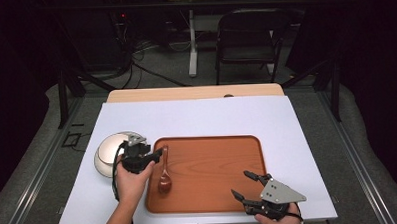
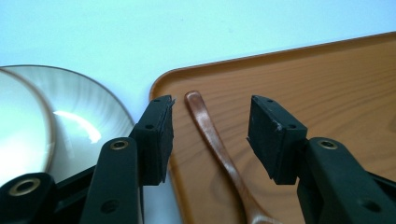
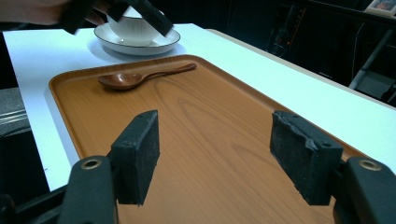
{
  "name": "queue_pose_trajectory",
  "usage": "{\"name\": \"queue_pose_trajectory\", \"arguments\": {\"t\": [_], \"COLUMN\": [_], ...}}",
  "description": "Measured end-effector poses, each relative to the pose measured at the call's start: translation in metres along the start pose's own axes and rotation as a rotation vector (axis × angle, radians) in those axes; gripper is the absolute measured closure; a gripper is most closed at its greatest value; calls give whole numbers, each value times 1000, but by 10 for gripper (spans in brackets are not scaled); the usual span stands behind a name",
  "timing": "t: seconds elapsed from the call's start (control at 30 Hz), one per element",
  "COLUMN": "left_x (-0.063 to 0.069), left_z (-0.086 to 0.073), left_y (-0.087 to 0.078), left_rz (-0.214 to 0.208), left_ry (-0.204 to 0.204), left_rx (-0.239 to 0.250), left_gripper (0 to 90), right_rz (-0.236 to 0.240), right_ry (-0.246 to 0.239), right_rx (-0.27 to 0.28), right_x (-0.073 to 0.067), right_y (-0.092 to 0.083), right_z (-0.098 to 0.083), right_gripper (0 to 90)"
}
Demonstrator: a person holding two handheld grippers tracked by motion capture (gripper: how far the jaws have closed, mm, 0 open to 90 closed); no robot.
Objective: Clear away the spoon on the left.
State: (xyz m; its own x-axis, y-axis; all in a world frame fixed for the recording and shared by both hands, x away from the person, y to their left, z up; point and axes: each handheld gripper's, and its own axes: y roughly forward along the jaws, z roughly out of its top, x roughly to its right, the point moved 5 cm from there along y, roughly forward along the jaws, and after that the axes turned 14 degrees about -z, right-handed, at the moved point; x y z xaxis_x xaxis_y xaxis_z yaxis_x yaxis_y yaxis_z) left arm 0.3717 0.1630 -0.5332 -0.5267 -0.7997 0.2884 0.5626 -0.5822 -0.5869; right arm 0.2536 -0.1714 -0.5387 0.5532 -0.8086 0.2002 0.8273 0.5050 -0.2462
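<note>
A white sheet (image 1: 196,117) covers the table, with grey floor, cables and a dark folding chair (image 1: 249,35) beyond its far edge. A wooden tray (image 1: 214,191) lies on the sheet. At the left, a white bowl on a saucer (image 1: 105,153) stands just outside the tray's left rim, beside the left gripper (image 1: 158,154). The left gripper's jaws stand wide apart and grip nothing; the handle of the wooden spoon (image 2: 210,135) runs between the two pads (image 2: 159,135), below them and clear of both. The spoon lies flat on the tray near its left rim, bowl end toward the person. At the right, the right gripper (image 1: 243,184) hangs over the tray's near right corner, jaws wide apart and empty, with bare tray between its pads (image 3: 140,154).
</note>
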Motion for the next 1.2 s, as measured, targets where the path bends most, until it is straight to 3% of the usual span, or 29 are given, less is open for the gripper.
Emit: {"name": "queue_pose_trajectory", "arguments": {"t": [0.23,0.47,0.57,1.0,1.2], "left_x": [-2,-4,-3,-5,-10], "left_z": [-14,-30,-41,-75,-85], "left_y": [-39,-61,-71,-90,-88], "left_rz": [2,-2,9,11,11], "left_ry": [33,45,68,94,89], "left_rx": [43,72,75,73,61], "left_gripper": [490,469,466,458,458], "right_rz": [-1,-2,-3,-5,-6], "right_ry": [-3,-3,-3,0,-8], "right_rx": [-2,-3,-4,-11,-14], "right_x": [0,0,0,-1,-1], "right_y": [0,1,1,1,2], "right_z": [0,0,0,-1,-1], "right_gripper": [327,327,327,327,327]}}
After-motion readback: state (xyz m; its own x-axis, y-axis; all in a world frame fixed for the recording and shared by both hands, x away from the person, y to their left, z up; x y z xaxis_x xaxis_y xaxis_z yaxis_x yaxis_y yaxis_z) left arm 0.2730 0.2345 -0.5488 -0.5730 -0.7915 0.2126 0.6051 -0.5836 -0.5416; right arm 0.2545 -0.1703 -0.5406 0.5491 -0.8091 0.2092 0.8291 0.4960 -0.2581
